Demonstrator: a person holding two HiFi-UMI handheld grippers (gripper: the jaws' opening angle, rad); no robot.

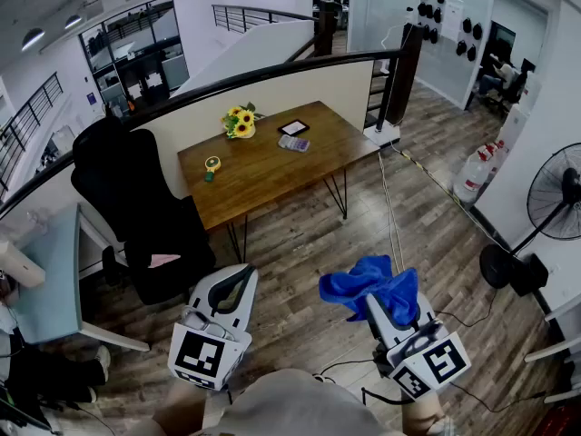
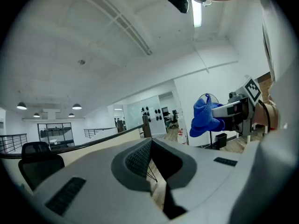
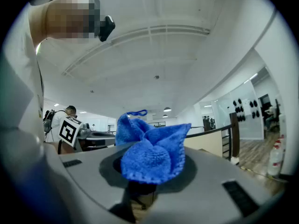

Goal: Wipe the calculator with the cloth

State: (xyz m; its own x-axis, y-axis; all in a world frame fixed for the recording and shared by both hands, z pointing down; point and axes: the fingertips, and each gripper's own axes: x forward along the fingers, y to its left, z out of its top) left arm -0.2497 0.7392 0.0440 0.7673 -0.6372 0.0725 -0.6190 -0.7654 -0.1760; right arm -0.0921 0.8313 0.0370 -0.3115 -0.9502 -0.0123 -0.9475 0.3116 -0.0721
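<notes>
The left gripper (image 1: 238, 278) has its jaws closed on nothing. A small grey slab, apparently the calculator (image 1: 293, 143), lies on the brown wooden table (image 1: 263, 175), well ahead and between both grippers. The right gripper (image 1: 388, 300) clamps the crumpled blue knitted cloth (image 1: 368, 282).

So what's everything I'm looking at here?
table: one, brown wood, ahead by the railing
sunflowers: one bunch, yellow, table's far left corner
calculator: one, pale grey, table's far side
tablet: one, dark, just behind the calculator
small thing: one, yellow and green, table's left end, too small to name
chair: one, black, left of the table
fan: one, black, far right
water jugs: several, clear, floor at right
cloth: one, blue, in the right gripper
left gripper: white, jaws together, empty
right gripper: white, shut on the cloth
</notes>
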